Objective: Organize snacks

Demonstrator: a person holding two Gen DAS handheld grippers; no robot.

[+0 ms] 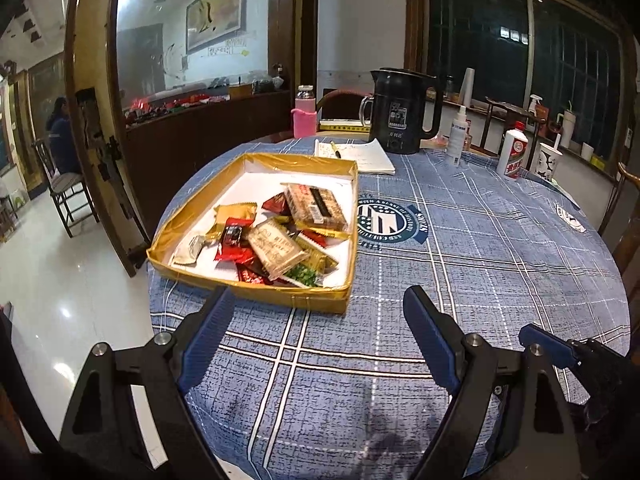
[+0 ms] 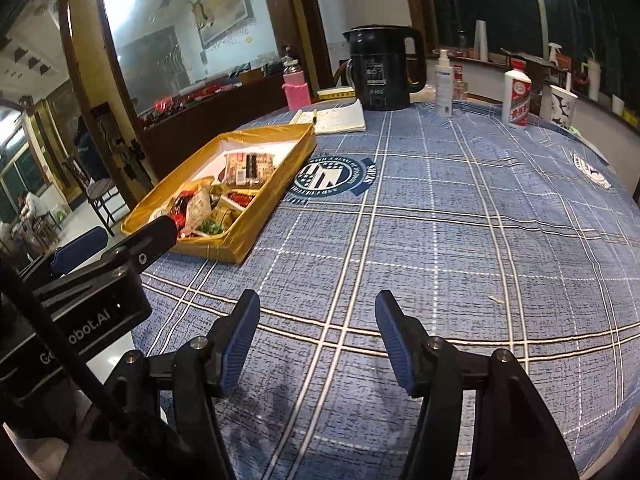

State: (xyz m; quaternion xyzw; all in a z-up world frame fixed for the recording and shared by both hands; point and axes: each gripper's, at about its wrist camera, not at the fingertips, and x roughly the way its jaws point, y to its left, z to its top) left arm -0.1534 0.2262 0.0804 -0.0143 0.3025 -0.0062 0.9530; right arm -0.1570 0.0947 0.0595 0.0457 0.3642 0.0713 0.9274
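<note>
So the snacks [image 1: 276, 236] are all sitting in the gold cardboard tray [image 1: 256, 294] near the left edge of the round counter [image 1: 480, 264], piled toward its near-right corner: red and gold wrappers, a green one, and two bigger brown-printed packs on top. I can't spot a single loose packet on the blue plaid cloth, so my guess is the gathering part is pretty much done and what's left is tidying inside the tray or squaring it up.

Left tool [image 1: 320, 332] hovers just short of the tray's near wall, jaws spread wide, nothing between them. Right tool [image 2: 316, 336] is over bare cloth to the right of the tray, jaws partly apart, also empty.

If I were doing the next bit: go in with the left one, since it's already lined up. Come over the near wall rather than bumping it, because that thin tray looks like it would skate across the cloth. Take the big flat pack [image 1: 276, 246] by its narrow sides, not the crinkly wrappers underneath, those will slip or drag neighbours along. The right tool could steady the tray's right wall. Keep well clear of the notebook [image 1: 360, 156] and black kettle [image 1: 400, 112] behind.
</note>
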